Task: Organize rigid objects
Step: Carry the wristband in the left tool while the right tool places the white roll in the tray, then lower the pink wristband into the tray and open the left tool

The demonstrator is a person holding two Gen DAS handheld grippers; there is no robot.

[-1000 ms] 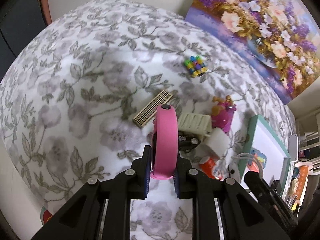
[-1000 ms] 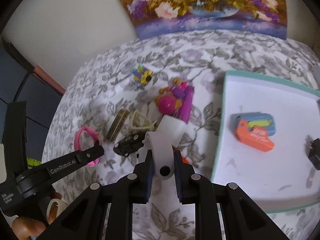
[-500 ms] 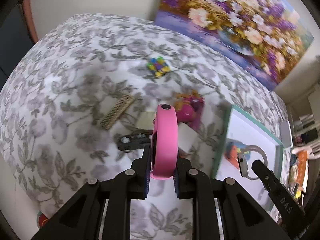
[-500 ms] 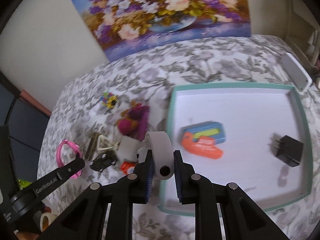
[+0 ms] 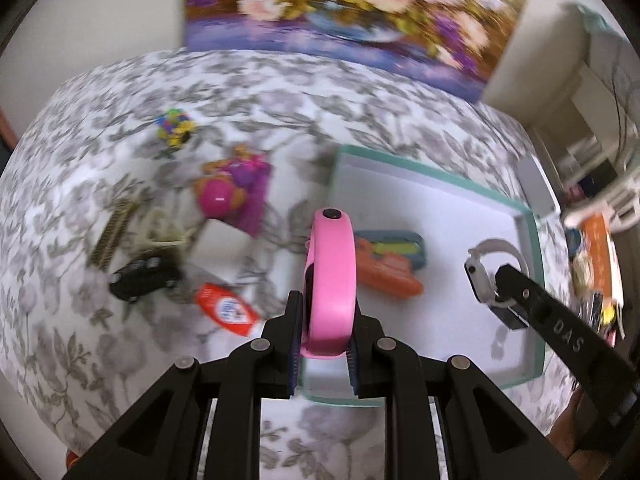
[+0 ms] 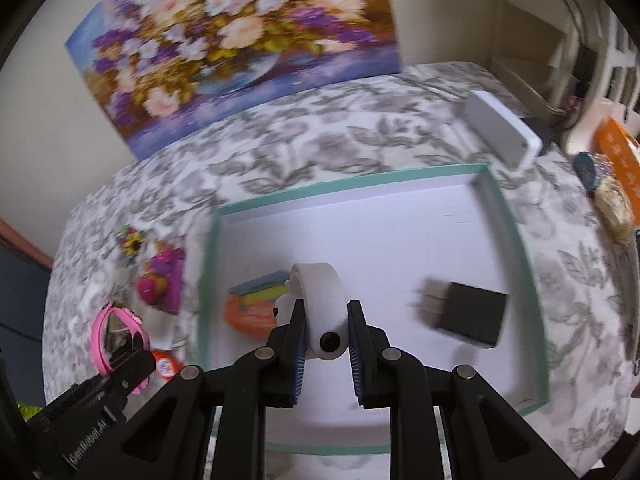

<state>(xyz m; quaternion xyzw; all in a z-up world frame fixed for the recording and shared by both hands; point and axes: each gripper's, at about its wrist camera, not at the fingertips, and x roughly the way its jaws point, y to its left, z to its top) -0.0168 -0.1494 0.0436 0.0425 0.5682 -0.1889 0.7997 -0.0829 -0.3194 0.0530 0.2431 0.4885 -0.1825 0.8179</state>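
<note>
A shallow white tray with a teal rim lay on a table covered by a grey floral cloth, and most of its white floor was bare, especially the far half and the near right corner. The left gripper was clenched on a pink wristband, held upright on edge just above the tray's near left rim. The right gripper was clamped on a white wristband, held over the middle of the tray. Inside the tray, an orange and blue toy lay near the left wall, just beyond and left of the white band, and a black plug adapter lay to the right, apart from both. Between those two things was a clear strip of tray floor. Left of the tray, outside it, a cluster of loose things crowded the cloth: a pink and purple toy, a white block, a black toy car, a red and white tube, a tan comb-like piece and, farther back and alone, a small multicoloured toy. A white box sat on the cloth just past the tray's far right corner. A flower painting leaned against the wall behind the table. Both views were blurred at the edges.
</note>
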